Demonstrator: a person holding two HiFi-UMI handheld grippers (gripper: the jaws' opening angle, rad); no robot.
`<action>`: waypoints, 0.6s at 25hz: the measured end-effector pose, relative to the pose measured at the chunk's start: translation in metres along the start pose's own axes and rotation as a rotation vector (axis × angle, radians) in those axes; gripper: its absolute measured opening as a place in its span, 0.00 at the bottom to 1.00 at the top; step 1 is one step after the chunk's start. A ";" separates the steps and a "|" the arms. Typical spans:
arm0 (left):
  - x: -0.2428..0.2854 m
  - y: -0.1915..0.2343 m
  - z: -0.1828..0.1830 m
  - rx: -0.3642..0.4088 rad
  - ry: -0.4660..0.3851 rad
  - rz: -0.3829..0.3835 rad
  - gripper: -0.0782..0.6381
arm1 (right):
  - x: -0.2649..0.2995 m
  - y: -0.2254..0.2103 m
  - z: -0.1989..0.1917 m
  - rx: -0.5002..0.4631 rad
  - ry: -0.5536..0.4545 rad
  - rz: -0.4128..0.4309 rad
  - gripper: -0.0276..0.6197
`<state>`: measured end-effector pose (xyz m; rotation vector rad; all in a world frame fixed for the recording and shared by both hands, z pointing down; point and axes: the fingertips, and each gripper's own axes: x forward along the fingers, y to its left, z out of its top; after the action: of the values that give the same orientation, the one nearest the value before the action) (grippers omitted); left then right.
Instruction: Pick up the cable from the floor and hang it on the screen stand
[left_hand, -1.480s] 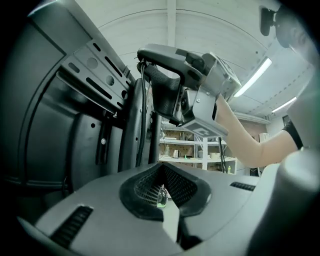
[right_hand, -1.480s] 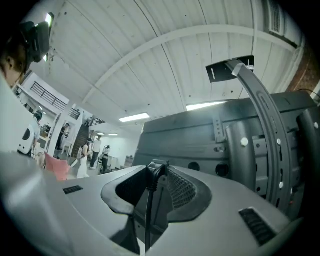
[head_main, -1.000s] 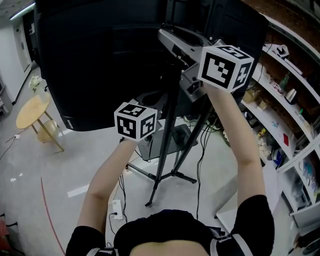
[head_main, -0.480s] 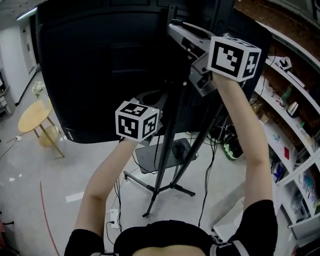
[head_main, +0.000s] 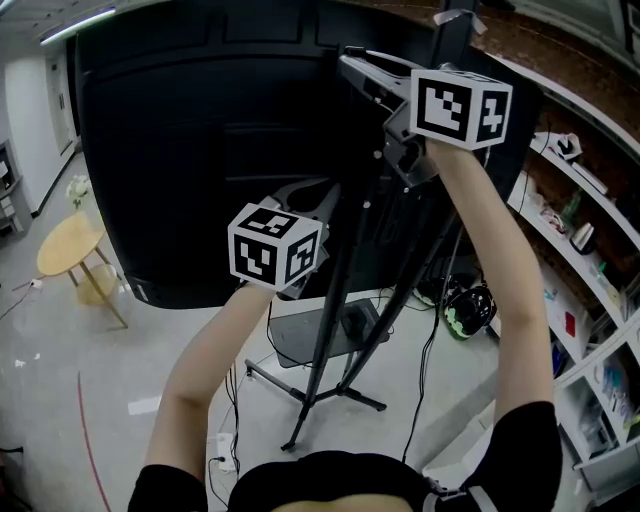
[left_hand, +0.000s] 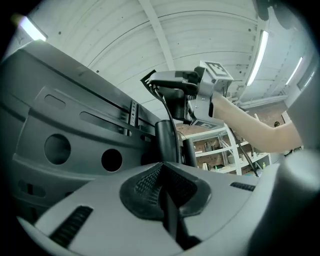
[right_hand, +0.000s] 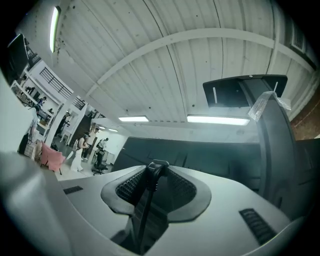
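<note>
Cable (right_hand: 146, 205) within right claw (right_hand: 159, 169), left claw (left_hand: 162, 169)

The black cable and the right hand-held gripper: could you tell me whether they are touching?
Touching. The right gripper view shows the black cable pinched between the right hand-held gripper's pads.

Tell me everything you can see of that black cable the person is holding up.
The cable is thin and black, with what looks like a smooth rubbery coating. Both tools are clamped on it. It shows as a dark strip between the pads of the left tool, and at the tips of the right tool it bends into a small loop. Between the two it curves slackly through the air, off the floor, beside the dark pole of the screen stand. Whether it touches the stand I cannot tell. Its ends are out of sight.
</note>
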<state>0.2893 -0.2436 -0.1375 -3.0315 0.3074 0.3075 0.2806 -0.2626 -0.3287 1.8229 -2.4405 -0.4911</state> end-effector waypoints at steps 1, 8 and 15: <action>-0.001 -0.002 0.004 -0.010 -0.015 -0.009 0.11 | 0.004 -0.003 -0.001 0.002 0.010 -0.001 0.26; -0.001 -0.035 0.029 0.041 -0.056 -0.089 0.11 | 0.030 -0.012 -0.008 -0.007 0.102 0.000 0.26; 0.005 -0.028 0.022 0.058 -0.026 -0.069 0.11 | 0.060 -0.021 -0.014 -0.065 0.176 -0.038 0.27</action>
<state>0.2955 -0.2146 -0.1587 -2.9705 0.2057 0.3266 0.2858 -0.3275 -0.3298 1.8070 -2.2530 -0.3895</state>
